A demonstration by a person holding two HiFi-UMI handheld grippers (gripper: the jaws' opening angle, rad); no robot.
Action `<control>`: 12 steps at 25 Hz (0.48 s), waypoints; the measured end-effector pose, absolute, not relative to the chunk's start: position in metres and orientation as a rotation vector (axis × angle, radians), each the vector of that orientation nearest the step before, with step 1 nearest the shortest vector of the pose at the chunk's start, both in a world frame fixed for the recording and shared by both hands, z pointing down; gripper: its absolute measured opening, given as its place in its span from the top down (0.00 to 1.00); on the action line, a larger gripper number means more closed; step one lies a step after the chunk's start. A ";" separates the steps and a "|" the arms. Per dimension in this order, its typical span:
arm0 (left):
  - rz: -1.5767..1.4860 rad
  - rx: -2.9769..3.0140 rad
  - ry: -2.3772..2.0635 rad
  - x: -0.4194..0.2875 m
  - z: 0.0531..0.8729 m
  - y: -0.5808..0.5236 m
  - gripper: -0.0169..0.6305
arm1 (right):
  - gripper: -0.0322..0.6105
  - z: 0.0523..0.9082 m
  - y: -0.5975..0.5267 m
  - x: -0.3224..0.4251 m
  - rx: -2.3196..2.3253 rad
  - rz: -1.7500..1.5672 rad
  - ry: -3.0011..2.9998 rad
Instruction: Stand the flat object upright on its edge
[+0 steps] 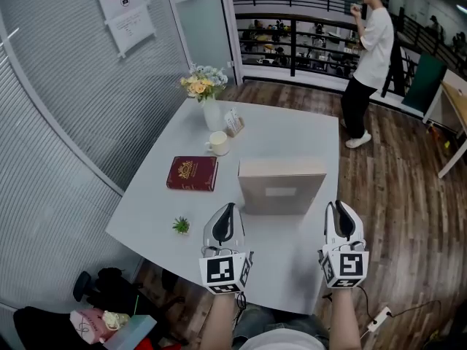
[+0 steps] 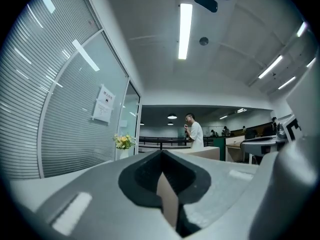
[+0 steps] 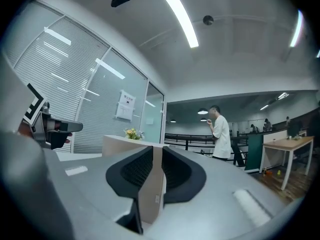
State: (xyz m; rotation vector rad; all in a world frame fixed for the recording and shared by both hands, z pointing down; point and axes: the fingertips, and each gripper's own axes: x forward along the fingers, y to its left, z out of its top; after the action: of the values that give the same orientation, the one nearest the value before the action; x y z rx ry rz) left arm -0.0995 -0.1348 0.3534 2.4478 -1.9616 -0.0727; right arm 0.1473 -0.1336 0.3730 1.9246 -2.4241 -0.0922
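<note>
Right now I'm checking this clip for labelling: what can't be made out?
Cardboard box: far side hidden behind its near face, head view; bottom edge hidden by the left gripper and right gripper bodies in their views.
Wall notice: print too small, every view.
Red book: title too small, head view.

A grey table [image 1: 146, 210] fills the middle of the head view. On it are a red book [image 1: 193, 173] at centre left, a white mug [image 1: 217, 144] just above it, a vase of flowers [image 1: 206, 97] at the far corner and a small green plant [image 1: 181, 225] near the lower-left edge. At upper right, a person in a white shirt [image 1: 373, 46] stands on the wooden floor [image 1: 394, 181]. A paper notice [image 1: 125, 9] hangs at upper left.
</note>
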 end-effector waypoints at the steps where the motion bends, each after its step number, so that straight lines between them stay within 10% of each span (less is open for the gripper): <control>1: -0.075 2.445 -1.961 -0.099 0.353 -0.133 0.97 | 0.83 0.373 -0.133 0.147 1.930 -0.083 -2.423; 12: -0.080 2.448 -1.975 -0.093 0.349 -0.125 0.97 | 0.91 0.375 -0.123 0.148 1.937 -0.077 -2.416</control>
State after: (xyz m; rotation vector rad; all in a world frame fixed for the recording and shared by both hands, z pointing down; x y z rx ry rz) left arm -0.0931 -0.1255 0.3494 2.4481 -1.9753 -0.0797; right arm 0.1475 -0.1229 0.3751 1.9372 -2.4159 -0.0767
